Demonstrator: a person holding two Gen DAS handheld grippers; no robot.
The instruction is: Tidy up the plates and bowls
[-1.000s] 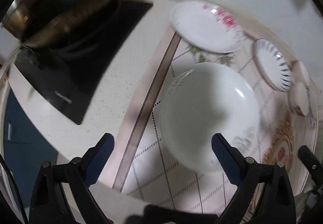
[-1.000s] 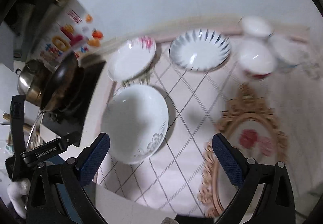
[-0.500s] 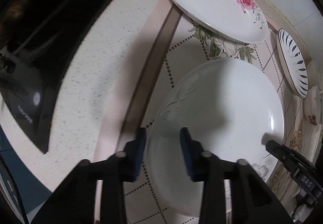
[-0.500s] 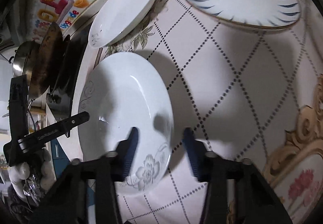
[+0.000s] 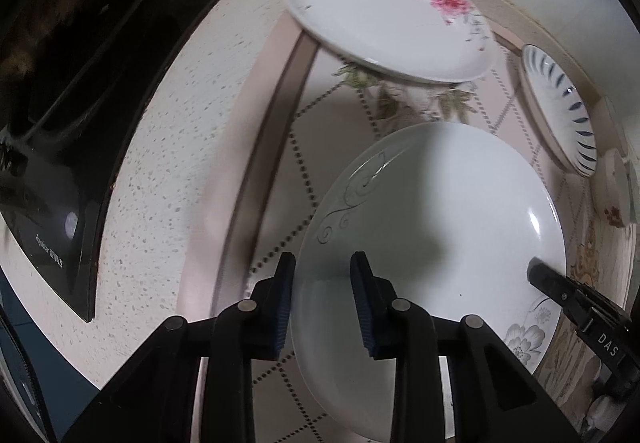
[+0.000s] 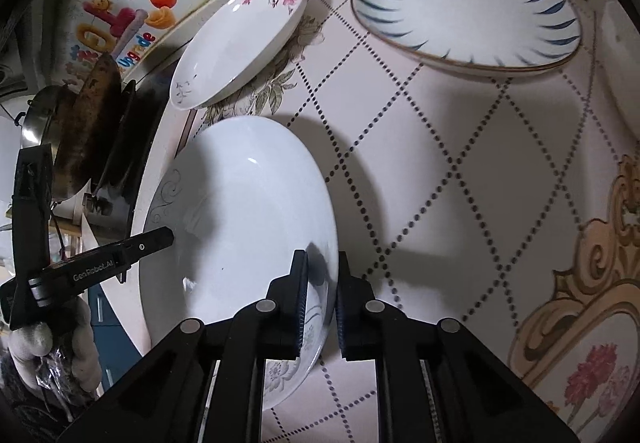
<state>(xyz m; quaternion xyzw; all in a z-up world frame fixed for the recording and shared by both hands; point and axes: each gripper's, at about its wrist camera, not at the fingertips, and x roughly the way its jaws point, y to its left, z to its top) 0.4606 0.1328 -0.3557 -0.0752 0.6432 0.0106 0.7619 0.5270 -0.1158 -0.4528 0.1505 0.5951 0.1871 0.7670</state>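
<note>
Gripping one white plate [image 5: 440, 243]: two tongs, left tongs [image 5: 322, 299], right tongs [image 6: 322, 303].

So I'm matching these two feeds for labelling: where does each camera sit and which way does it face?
Left wrist: on the left gripper, looking steeply down at the large white plate; its fingers straddle the plate's left rim.
Right wrist: on the right gripper, angled down; it pinches the plate's right rim, and a gloved hand shows.
Shared: that plate, the pink-flower plate, the blue-striped plate.
</note>
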